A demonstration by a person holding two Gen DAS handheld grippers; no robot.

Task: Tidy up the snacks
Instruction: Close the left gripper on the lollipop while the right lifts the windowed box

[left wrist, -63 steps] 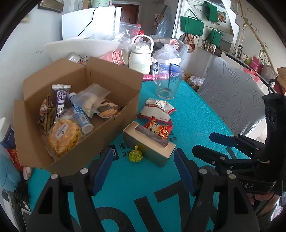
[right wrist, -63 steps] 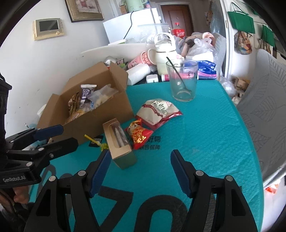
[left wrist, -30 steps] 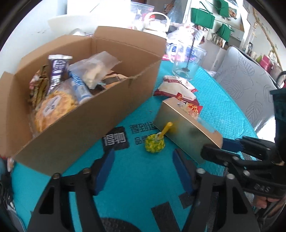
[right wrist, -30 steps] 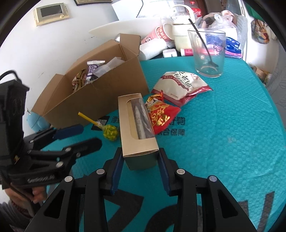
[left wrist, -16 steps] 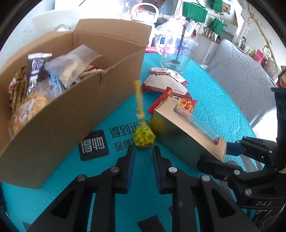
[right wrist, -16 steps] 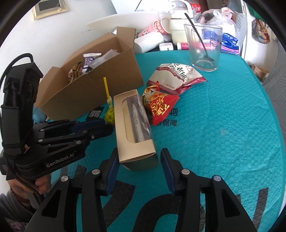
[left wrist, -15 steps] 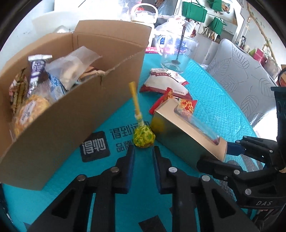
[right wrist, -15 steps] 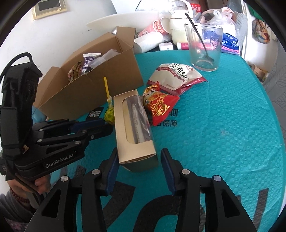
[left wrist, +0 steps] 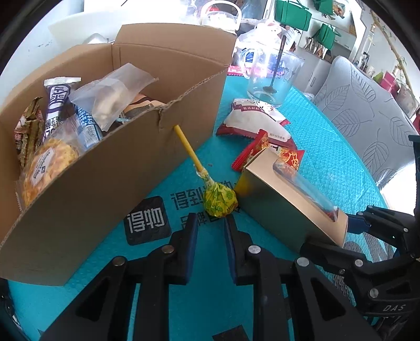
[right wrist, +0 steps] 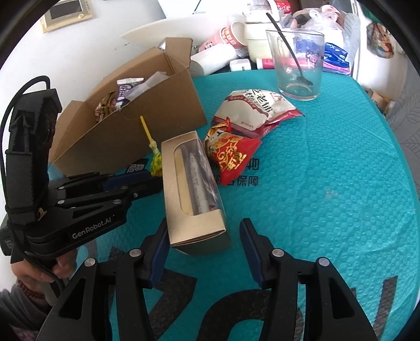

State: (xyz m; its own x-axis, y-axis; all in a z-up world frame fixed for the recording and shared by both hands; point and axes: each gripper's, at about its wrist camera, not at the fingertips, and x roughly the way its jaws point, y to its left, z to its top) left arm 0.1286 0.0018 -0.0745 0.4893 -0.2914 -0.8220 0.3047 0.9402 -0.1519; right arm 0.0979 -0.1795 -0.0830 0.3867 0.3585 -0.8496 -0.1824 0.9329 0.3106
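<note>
My left gripper (left wrist: 208,224) is shut on a yellow-green wrapped lollipop (left wrist: 218,200), its yellow stick (left wrist: 187,149) slanting up toward the open cardboard box (left wrist: 105,168) full of snacks. The lollipop (right wrist: 157,164) and left gripper (right wrist: 155,181) also show in the right wrist view. My right gripper (right wrist: 203,240) is open, its fingers either side of the near end of a tan window box (right wrist: 191,188), not clamped. A red snack packet (right wrist: 232,154) and a white-and-red bag (right wrist: 256,107) lie beyond it.
A glass mug with a spoon (right wrist: 298,64) stands at the back of the teal table mat (right wrist: 328,183). Cups, a kettle (left wrist: 220,18) and bags crowd the far edge. A grey leaf-pattern chair (left wrist: 367,105) is at the right.
My left gripper closed on the lollipop, whose stick has tipped from upright toward the cardboard box. My right gripper moved up around the tan box's end and stays open.
</note>
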